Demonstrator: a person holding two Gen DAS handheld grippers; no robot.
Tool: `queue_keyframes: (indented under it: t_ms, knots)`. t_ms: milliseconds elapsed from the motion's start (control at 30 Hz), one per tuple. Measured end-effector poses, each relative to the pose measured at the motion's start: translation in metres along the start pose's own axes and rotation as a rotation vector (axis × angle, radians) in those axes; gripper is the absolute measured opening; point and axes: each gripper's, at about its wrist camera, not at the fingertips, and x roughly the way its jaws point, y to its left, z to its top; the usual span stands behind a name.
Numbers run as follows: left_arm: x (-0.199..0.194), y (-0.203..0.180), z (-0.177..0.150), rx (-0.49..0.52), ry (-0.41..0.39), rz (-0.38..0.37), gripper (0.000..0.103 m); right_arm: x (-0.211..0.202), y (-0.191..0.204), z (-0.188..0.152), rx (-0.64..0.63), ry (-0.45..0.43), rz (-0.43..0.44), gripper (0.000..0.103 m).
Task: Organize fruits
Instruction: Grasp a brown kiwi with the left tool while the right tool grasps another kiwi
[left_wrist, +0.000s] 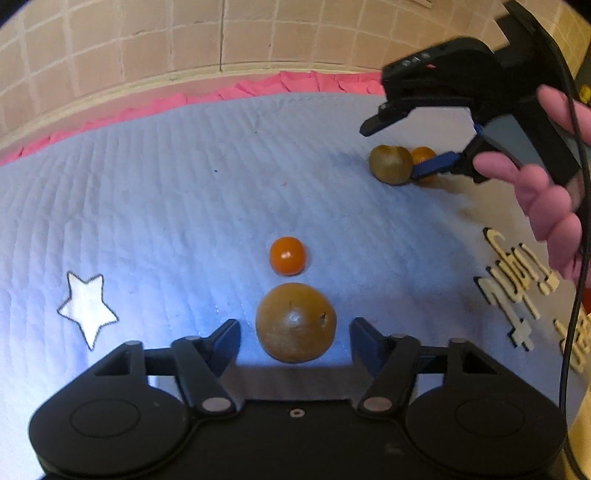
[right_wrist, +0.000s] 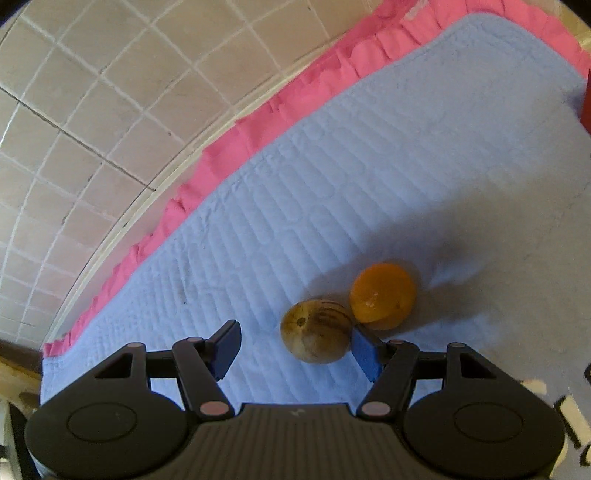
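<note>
On the quilt (left_wrist: 166, 192), your near kiwi (left_wrist: 295, 323) lies between the left gripper's (left_wrist: 294, 345) fingers, an orange (left_wrist: 287, 256) just behind it. Far right, another kiwi (right_wrist: 316, 332) touches a second orange (right_wrist: 384, 295).

Both views are bright, with a cool bluish cast on the quilted blue cover (left_wrist: 184, 206). Light falls from above, throwing soft dark shadows beside the fruit and a broad one across the right wrist view. A white glare blooms near the star patch (left_wrist: 88, 307). Fisheye bending curves the tiled wall (right_wrist: 81, 110) and darkens the corners. The hand (left_wrist: 554, 199) is slightly blurred.
</note>
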Motion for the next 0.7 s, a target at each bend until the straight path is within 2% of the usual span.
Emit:
queue_keyframes:
  t_ms: [67, 200, 267, 333, 500, 533, 567, 633, 667, 700]
  knots:
    - [-0.001, -0.001, 0.000, 0.007, -0.005, 0.006, 0.070, 0.002, 0.005, 0.002, -0.020, 0.005, -0.026, 0.068]
    - [0.001, 0.001, 0.003, -0.010, -0.014, 0.002, 0.067, 0.004, 0.012, -0.003, -0.063, -0.011, -0.077, 0.068]
    - [0.001, 0.002, 0.004, -0.013, -0.014, 0.005, 0.067, 0.008, 0.017, -0.005, -0.095, -0.006, -0.127, 0.062]
    - [-0.001, 0.001, 0.003, -0.016, -0.017, 0.003, 0.067, 0.009, 0.016, -0.009, -0.085, 0.015, -0.129, 0.062]
    - [-0.001, 0.001, 0.001, -0.012, -0.024, 0.009, 0.066, 0.015, 0.007, -0.005, -0.020, -0.017, -0.112, 0.060]
    - [-0.001, 0.000, 0.001, -0.008, -0.026, 0.013, 0.064, 0.019, 0.007, -0.004, -0.019, -0.007, -0.122, 0.059]
    - [-0.001, 0.000, 0.000, -0.003, -0.028, 0.018, 0.057, 0.020, 0.008, -0.003, -0.025, -0.009, -0.127, 0.059]
    - [-0.003, -0.003, -0.001, 0.005, -0.037, 0.024, 0.050, 0.019, 0.011, -0.006, -0.055, -0.018, -0.144, 0.052]
    - [-0.003, -0.003, -0.002, 0.008, -0.044, 0.027, 0.048, 0.019, 0.012, -0.007, -0.069, -0.020, -0.147, 0.046]
    - [-0.005, -0.004, -0.003, 0.013, -0.052, 0.031, 0.047, 0.017, 0.011, -0.009, -0.073, -0.024, -0.137, 0.046]
